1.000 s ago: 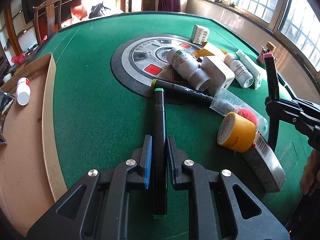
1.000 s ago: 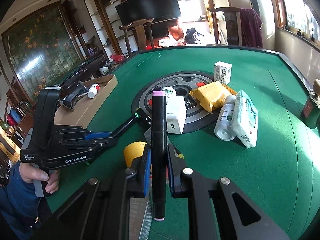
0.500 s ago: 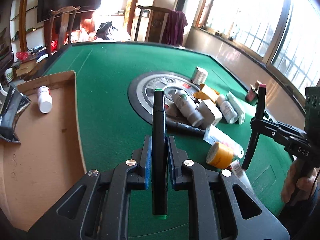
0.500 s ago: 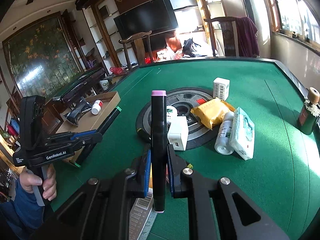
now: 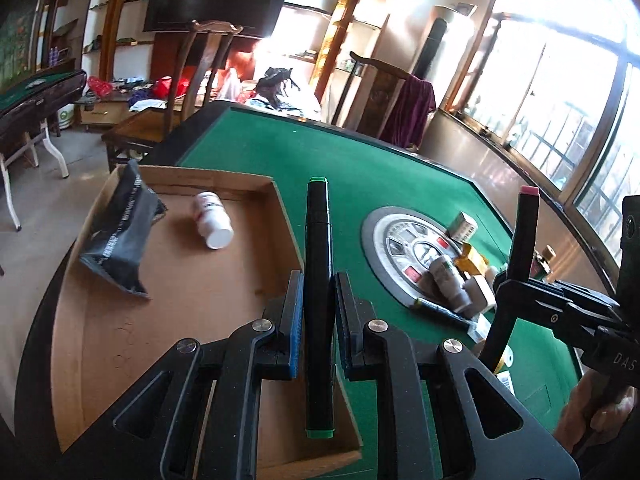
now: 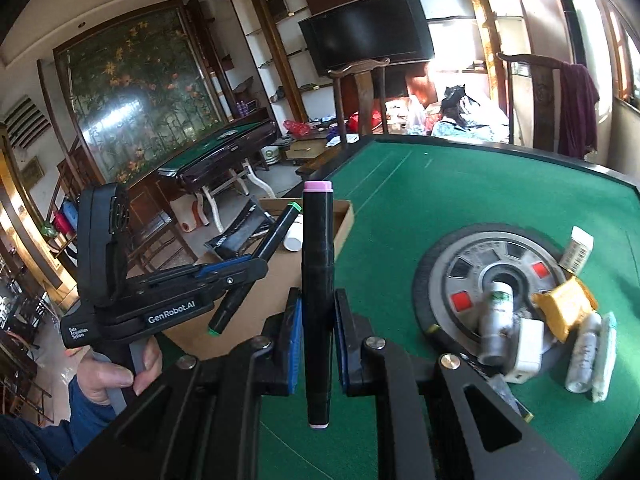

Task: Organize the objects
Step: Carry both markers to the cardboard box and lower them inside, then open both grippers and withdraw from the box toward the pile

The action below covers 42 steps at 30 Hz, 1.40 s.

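My left gripper [image 5: 318,292] is shut on a black marker with green ends [image 5: 318,248] and holds it in the air over the right wall of the cardboard box [image 5: 192,280]. My right gripper [image 6: 318,312] is shut on a black marker with pink ends [image 6: 317,256], raised above the green table [image 6: 460,196]. The left gripper also shows in the right wrist view [image 6: 252,268], over the box [image 6: 344,220]. The right gripper with its marker shows in the left wrist view [image 5: 508,284].
The box holds a black pouch [image 5: 120,236] and a white bottle [image 5: 212,220]. On and beside the round centre plate [image 6: 472,264] lie white bottles [image 6: 496,320], a yellow packet [image 6: 566,308], a white box [image 6: 528,344], a tissue pack [image 6: 604,360] and another marker [image 5: 440,310].
Both grippers have lifted their markers off the table and swung left. The left one has gone from the item pile to above the box; the right follows beside it.
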{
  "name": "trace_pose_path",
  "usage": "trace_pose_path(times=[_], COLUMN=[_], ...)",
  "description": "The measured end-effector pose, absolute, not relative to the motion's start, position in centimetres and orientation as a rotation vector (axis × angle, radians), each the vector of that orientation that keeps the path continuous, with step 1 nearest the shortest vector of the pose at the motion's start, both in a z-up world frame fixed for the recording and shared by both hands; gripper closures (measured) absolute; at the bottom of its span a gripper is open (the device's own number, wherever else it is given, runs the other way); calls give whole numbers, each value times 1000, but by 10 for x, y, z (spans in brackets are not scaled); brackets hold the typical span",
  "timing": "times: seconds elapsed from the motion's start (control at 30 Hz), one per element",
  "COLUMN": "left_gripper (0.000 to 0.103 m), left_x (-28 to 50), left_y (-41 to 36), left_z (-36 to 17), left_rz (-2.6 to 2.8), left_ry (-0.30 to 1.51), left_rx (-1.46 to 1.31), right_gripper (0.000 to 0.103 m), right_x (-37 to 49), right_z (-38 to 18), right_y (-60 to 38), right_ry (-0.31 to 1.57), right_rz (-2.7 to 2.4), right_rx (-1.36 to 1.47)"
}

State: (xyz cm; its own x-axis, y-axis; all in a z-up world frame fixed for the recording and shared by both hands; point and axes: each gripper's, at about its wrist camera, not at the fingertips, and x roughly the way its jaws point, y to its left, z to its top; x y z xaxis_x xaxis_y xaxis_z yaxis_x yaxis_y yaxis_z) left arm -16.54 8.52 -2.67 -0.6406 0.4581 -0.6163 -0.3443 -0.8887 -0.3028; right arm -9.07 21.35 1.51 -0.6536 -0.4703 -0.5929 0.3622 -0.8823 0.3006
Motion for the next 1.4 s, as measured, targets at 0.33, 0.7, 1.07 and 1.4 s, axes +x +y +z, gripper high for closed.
trace_pose_path(times=[0.33, 0.7, 1.07, 1.4], left_gripper=[89, 89, 89, 89], left_x=[-202, -216, -222, -223], left_y=[39, 35, 41, 38], left_z=[-51, -75, -83, -80], left_rz=[2565, 2549, 2533, 2521], left_ry=[-338, -401, -421, -452], left_rx=[-1143, -1274, -1330, -1325], right_gripper=[90, 90, 89, 89], right_x=[-191, -265, -276, -232], right_z=[-26, -67, -77, -46], right_y=[127, 118, 120, 146], right_ry=[-284, -343, -317, -329], right_rz=[-2337, -2355, -2387, -2411], right_rx=[1206, 1390, 1397, 1248])
